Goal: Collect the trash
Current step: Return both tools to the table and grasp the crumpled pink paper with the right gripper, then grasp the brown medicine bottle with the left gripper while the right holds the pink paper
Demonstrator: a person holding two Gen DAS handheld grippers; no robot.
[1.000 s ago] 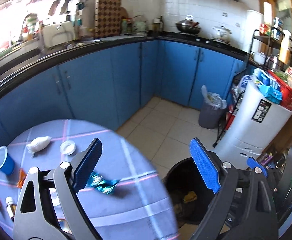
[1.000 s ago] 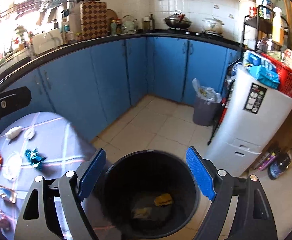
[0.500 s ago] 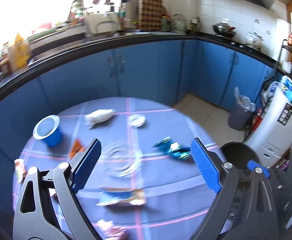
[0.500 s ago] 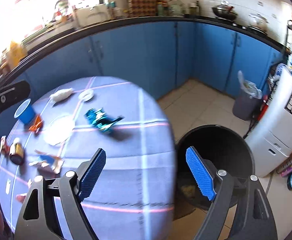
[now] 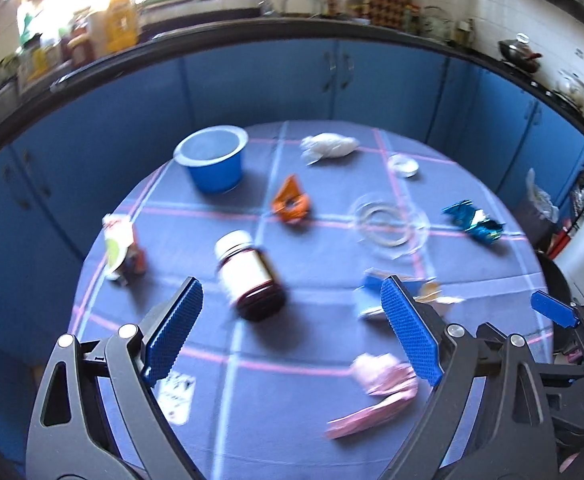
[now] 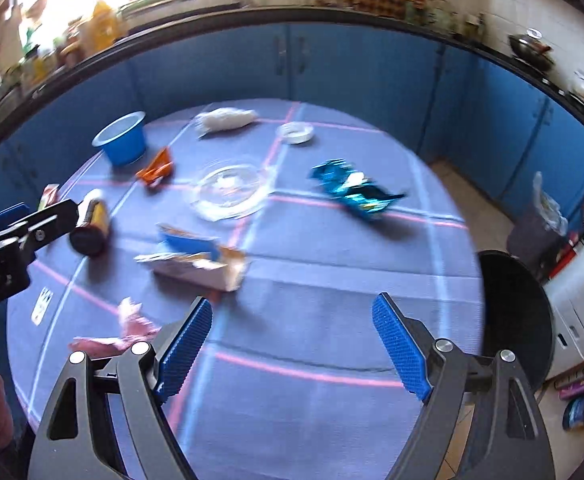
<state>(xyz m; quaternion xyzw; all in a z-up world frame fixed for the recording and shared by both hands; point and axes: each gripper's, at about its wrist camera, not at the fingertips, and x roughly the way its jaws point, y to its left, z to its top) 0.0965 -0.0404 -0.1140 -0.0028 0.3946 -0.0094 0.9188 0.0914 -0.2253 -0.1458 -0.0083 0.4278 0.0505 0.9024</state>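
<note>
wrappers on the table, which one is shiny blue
The crinkled foil wrapper toward the table's right edge, nearest the black bin. The orange wrapper lies by the blue cup; the pink one lies at the near edge.

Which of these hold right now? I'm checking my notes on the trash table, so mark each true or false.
1. Both grippers are open and empty. True: left gripper, right gripper.
2. The blue cup lies on its side. False: it stands upright.
3. The brown bottle lies on its side. True.
4. The black bin sits on the table. False: it stands on the floor beside it.
</note>
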